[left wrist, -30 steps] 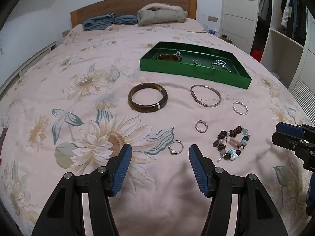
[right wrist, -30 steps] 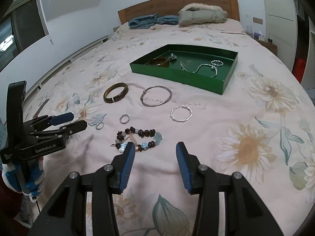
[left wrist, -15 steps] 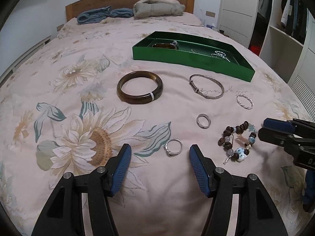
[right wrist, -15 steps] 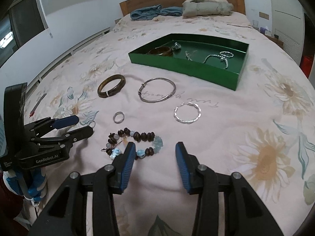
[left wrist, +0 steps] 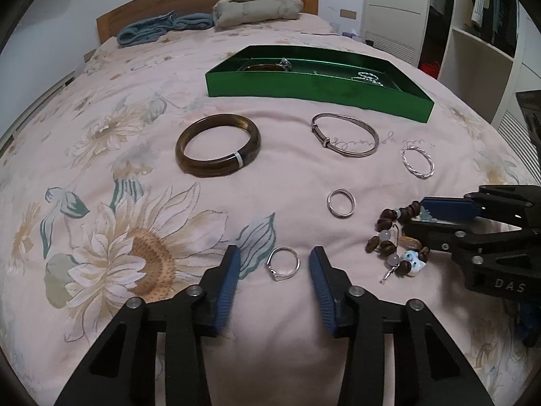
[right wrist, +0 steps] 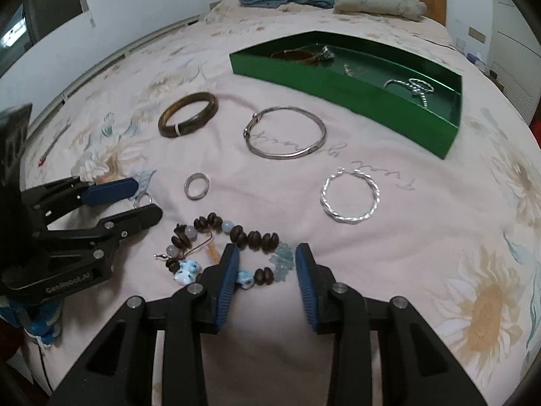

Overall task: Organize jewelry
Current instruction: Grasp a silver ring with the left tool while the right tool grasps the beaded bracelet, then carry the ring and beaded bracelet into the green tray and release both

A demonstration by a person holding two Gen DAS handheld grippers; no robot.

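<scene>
Left view: the left gripper [left wrist: 273, 272] is low over the bed [left wrist: 101, 128], and a small ring [left wrist: 283, 264] lies flat between its jaws. The jaws are closing, but the blue pads do not touch the ring yet. The ring is tiny, light, hard and smooth, so it could slip or sink into the soft cover. It would be best to pinch it across its thin band, with the tips pressed a little into the cover. Off to the right, the right gripper [left wrist: 419, 218] reaches over the bead bracelet [left wrist: 394, 247]. Farther back lie a plain ring [left wrist: 340, 203], a brown bangle [left wrist: 218, 150], a silver bangle [left wrist: 344, 134] and a twisted hoop [left wrist: 418, 161]. The green tray [left wrist: 314, 89] sits behind them, with some jewelry already in it.

Right view: the right gripper [right wrist: 267, 270] has the near side of the bead bracelet [right wrist: 230, 247] between its jaws. They are closing too, and the left pad looks as if it may just touch a bead (the picture is a bit blurry there). The bracelet is floppy, bumpy and light, so it will droop when lifted. A good place to hold is across the string of dark beads, not the glassy blue ones, which could crack. The left gripper [right wrist: 142, 199] sits at the left, around the small ring [right wrist: 143, 199].
</scene>
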